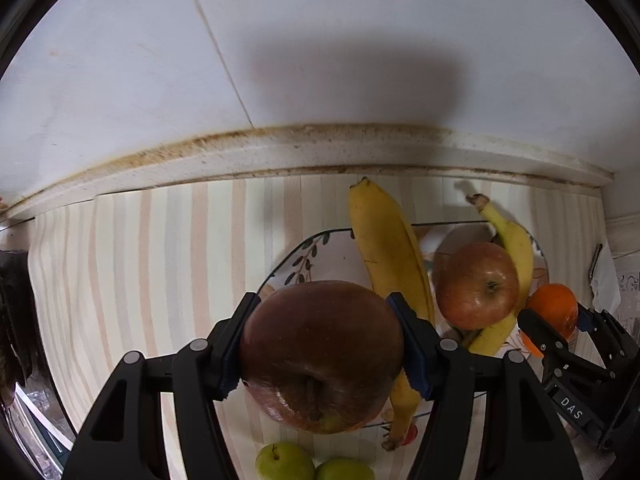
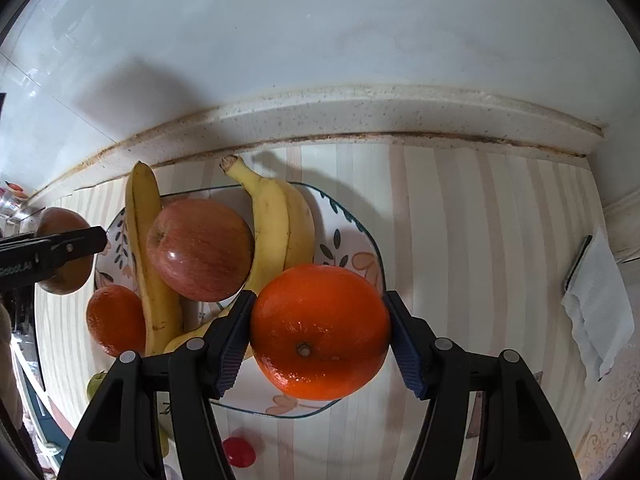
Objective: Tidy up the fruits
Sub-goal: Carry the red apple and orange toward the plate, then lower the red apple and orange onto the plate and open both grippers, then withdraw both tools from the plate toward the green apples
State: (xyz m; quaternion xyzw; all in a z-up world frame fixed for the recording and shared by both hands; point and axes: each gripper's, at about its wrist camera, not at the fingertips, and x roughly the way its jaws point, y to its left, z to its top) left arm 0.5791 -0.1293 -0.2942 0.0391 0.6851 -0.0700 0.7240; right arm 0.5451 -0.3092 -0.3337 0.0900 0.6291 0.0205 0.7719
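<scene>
My left gripper (image 1: 322, 316) is shut on a dark red apple (image 1: 320, 360), held above the left edge of a leaf-patterned plate (image 1: 316, 252). My right gripper (image 2: 320, 312) is shut on a large orange (image 2: 320, 332), held over the front right of the same plate (image 2: 360, 236). In the plate lie a red apple (image 2: 200, 248) and two bananas (image 2: 280, 224) (image 2: 146, 256). A second orange (image 2: 116, 320) sits at its left edge. The left gripper (image 2: 60, 252) with its apple shows at the far left of the right wrist view.
The plate rests on a striped mat (image 2: 460, 240) against a stained counter ledge (image 2: 360, 112) and tiled wall. Two green fruits (image 1: 284, 462) (image 1: 344, 470) and a small red fruit (image 2: 239, 452) lie in front of the plate. A folded tissue (image 2: 600, 312) lies to the right.
</scene>
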